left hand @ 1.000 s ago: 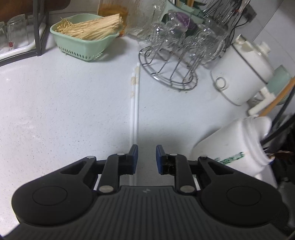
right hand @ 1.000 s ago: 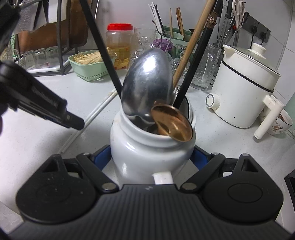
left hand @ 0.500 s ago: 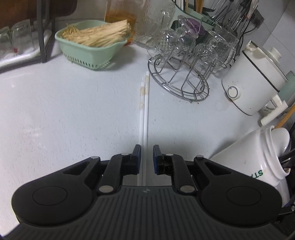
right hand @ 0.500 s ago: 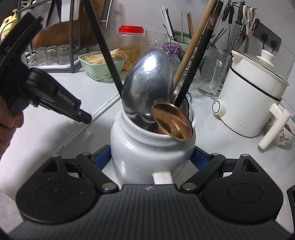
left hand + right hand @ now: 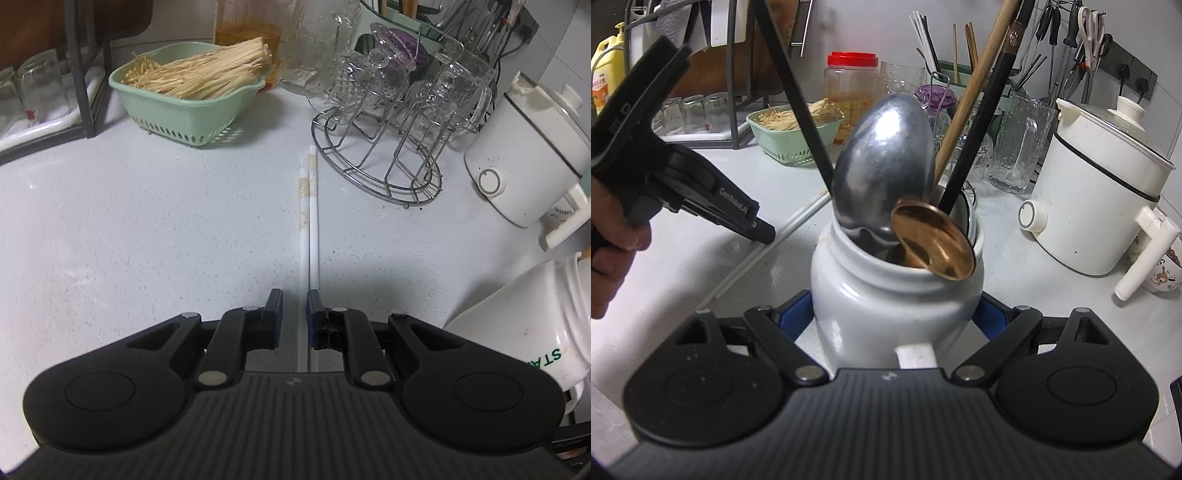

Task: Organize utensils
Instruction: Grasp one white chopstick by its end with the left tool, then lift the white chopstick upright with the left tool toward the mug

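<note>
1. On the worktop (image 5: 147, 229), two white chopsticks (image 5: 313, 229) lie side by side, just left of the wire rack (image 5: 376, 162).
2. The left hand-held gripper (image 5: 294, 314) straddles their near ends, jaws narrowly apart (pads not touching).
3. The right hand-held gripper (image 5: 897, 314) clamps the white jar (image 5: 886, 306), right of the chopsticks.

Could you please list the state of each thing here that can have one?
White chopsticks: lying flat on the counter, side by side, between the left claw's jaws.
Left claw: narrowly open, pads not pressing the chopsticks.
Right claw: shut on the white jar.
White jar: upright, holding utensils.
Cooker: lid on.
Red-lidded jar: closed.
</note>
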`<state>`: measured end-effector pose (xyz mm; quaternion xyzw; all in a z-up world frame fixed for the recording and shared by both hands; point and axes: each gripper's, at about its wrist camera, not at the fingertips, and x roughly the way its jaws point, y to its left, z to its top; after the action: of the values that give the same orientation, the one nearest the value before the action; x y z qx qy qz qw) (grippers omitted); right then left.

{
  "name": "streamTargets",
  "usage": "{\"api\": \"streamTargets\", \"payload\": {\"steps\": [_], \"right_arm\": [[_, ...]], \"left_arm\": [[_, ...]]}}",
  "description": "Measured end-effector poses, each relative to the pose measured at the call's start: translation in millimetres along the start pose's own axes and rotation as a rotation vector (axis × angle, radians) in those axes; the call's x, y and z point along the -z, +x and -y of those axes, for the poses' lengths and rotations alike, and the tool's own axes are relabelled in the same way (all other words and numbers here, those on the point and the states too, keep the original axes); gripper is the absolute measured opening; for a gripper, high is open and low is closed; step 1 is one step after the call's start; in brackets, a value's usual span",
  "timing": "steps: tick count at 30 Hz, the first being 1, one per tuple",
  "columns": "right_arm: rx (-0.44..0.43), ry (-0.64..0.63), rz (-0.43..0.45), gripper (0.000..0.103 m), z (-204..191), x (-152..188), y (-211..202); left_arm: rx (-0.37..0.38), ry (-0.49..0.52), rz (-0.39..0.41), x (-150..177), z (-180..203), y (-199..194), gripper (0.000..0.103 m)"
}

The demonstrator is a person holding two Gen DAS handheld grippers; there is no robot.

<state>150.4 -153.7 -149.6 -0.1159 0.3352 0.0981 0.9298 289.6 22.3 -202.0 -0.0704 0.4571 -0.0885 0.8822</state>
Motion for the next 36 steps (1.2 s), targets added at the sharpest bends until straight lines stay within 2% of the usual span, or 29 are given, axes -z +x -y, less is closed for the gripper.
{"api": "streamTargets", "payload": {"steps": [3, 9, 11, 13, 16, 21, 36], "right_arm": [[0.004, 0.006, -0.001, 0.093, 0, -1, 2], [0.013, 0.011, -0.006, 0.093, -1, -3, 5], [0.015, 0.011, -0.008, 0.093, -2, -4, 6], [0.016, 0.012, -0.01, 0.093, -2, -5, 7], [0.017, 0.01, -0.015, 0.093, -2, -7, 8], [0.01, 0.005, -0.018, 0.093, -2, -8, 9], [-0.04, -0.035, -0.017, 0.093, -2, -11, 11]], "left_arm": [[-0.001, -0.005, 0.006, -3, -1, 2, 0.016], [-0.016, 0.067, -0.011, -10, 12, 10, 0.015], [-0.015, 0.094, -0.028, -12, 17, 12, 0.007], [-0.016, 0.084, -0.037, -13, 17, 13, 0.006], [-0.005, 0.021, -0.041, -12, 9, 10, 0.006], [-0.016, -0.016, -0.056, 2, 6, -2, 0.005], [-0.02, -0.226, -0.086, 78, -6, -64, 0.001]]}}
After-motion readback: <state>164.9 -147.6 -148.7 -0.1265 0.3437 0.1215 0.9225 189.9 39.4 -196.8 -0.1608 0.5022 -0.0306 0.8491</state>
